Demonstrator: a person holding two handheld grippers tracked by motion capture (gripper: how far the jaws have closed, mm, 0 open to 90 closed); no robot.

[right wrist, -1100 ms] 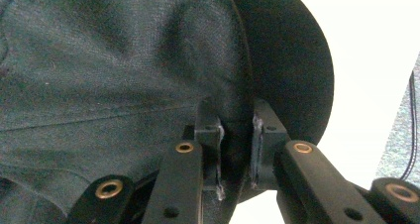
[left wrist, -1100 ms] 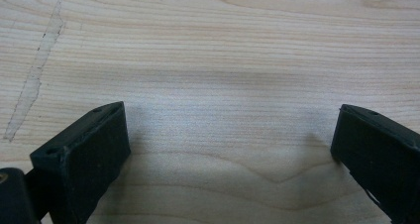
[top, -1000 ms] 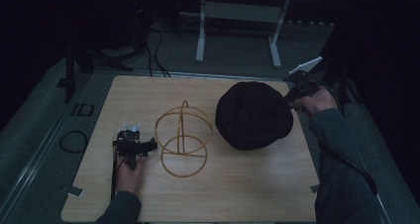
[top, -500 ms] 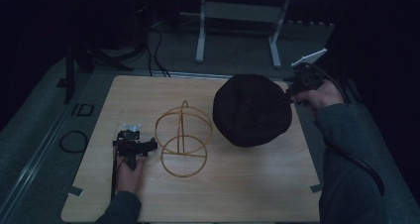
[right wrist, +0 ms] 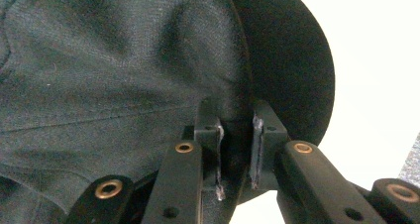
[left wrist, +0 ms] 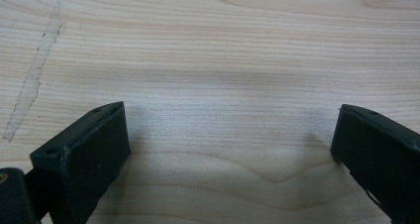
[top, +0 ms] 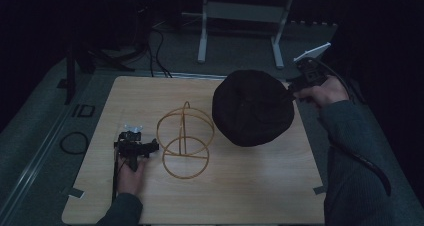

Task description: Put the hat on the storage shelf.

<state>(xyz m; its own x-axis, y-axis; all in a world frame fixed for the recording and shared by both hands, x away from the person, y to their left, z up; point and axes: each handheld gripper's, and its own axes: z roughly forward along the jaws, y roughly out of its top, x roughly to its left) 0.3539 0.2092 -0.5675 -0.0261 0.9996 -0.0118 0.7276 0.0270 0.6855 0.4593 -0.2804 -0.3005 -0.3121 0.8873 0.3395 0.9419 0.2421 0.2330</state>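
Black hat [top: 252, 108] hangs pinched in raised right tongs [top: 292, 90].

Your right gripper [top: 292, 90] now carries the black cap [top: 252, 108] higher and further left than a second ago: its rim hangs beside the wire stand [top: 184, 141], and your right hand [top: 325, 90] sits higher too.
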